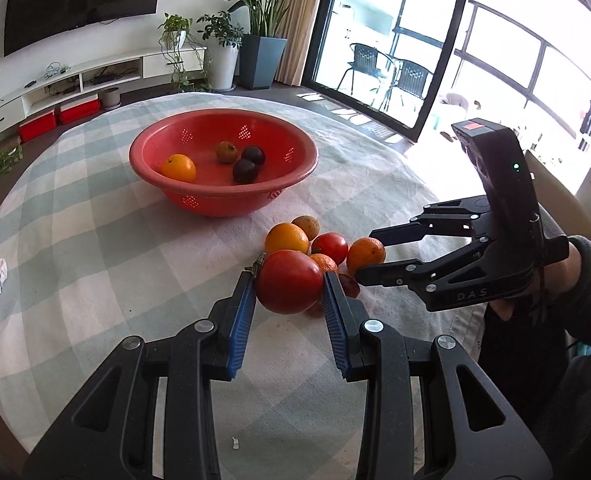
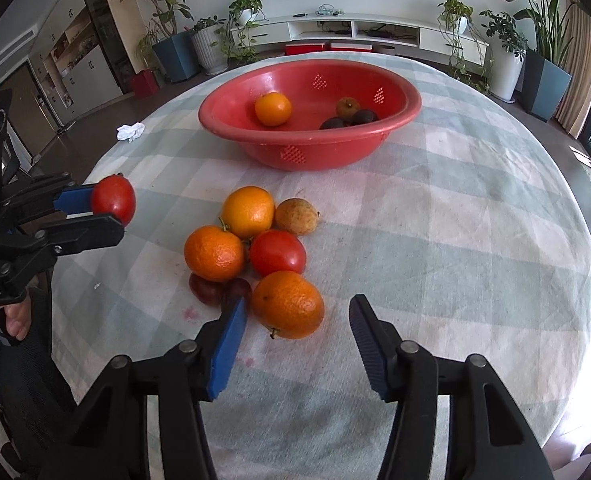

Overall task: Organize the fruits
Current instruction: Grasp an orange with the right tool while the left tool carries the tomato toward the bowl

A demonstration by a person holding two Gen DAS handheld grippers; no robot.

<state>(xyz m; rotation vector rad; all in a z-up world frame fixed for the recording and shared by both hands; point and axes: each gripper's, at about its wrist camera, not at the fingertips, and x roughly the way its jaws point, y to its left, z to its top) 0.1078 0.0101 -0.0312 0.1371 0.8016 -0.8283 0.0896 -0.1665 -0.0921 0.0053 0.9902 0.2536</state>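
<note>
A glossy red tomato (image 1: 289, 282) hangs off the table, pinched between blue pads. On the checked cloth sits a tight cluster: a yellow-orange orange (image 2: 248, 211), a brownish speckled fruit (image 2: 297, 216) just beside it, a mandarin (image 2: 214, 253) with its stem, a second tomato (image 2: 278, 253), and a larger mandarin (image 2: 288, 304) nearest. Behind, the red perforated basin (image 2: 307, 148) holds one orange (image 2: 273, 109), a brown fruit (image 2: 348, 107) and two dark ones.

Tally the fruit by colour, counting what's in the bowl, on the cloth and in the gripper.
Orange: 4
Bright red: 2
Dark, nearly black: 2
Brownish: 2
Small dark red: 2
Total: 12
</note>
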